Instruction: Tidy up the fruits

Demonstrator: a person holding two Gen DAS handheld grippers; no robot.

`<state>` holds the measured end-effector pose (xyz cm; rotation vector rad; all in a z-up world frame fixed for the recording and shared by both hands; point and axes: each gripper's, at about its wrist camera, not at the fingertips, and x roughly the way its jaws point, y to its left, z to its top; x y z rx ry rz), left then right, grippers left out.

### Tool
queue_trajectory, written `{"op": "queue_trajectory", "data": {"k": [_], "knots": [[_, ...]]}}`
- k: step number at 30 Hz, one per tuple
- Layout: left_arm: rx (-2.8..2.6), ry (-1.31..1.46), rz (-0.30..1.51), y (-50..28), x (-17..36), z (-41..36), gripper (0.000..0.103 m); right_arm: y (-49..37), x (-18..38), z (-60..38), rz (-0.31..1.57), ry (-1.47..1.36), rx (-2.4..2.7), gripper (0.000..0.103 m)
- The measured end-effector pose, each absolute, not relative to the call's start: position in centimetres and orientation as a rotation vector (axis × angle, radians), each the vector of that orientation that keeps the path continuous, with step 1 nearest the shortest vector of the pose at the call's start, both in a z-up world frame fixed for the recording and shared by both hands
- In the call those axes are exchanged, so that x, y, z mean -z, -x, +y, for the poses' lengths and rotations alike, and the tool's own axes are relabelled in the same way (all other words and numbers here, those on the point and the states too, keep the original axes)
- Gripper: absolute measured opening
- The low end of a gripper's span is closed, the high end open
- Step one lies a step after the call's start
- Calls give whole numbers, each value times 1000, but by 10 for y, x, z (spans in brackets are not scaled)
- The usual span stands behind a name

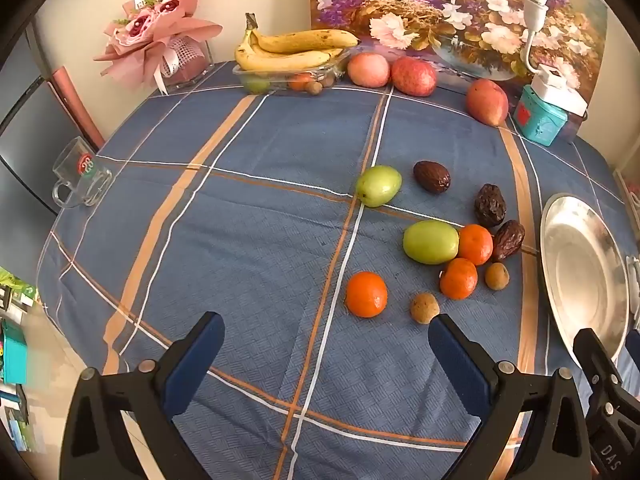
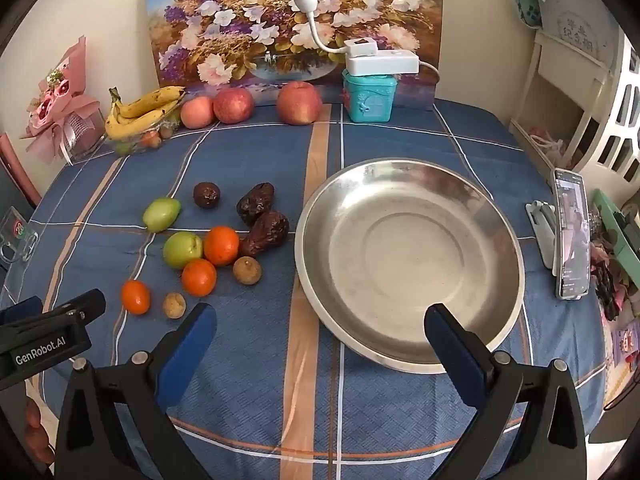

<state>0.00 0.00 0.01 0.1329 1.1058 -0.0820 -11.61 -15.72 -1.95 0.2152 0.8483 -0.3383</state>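
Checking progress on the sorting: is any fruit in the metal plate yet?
No, the metal plate holds nothing, and the small fruits lie on the tablecloth beside it.

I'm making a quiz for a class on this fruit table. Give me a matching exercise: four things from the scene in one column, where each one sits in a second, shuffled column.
Things:
1. bananas
2. steel plate
3. glass mug
4. phone

Places:
A. propped upright on a stand at the table's right edge
B. at the table's left edge
C. on top of a clear tray at the back left
D. right of the loose small fruits, with nothing in it

Pairs: 1-C, 2-D, 3-B, 4-A
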Motion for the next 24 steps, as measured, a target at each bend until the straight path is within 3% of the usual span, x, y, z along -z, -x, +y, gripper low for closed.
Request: {"op": "queue_trajectory", "data": {"k": [24], "knots": [[76,-135,1106,0,0,1,103,114,22,-156,866,-216,336,103]]}}
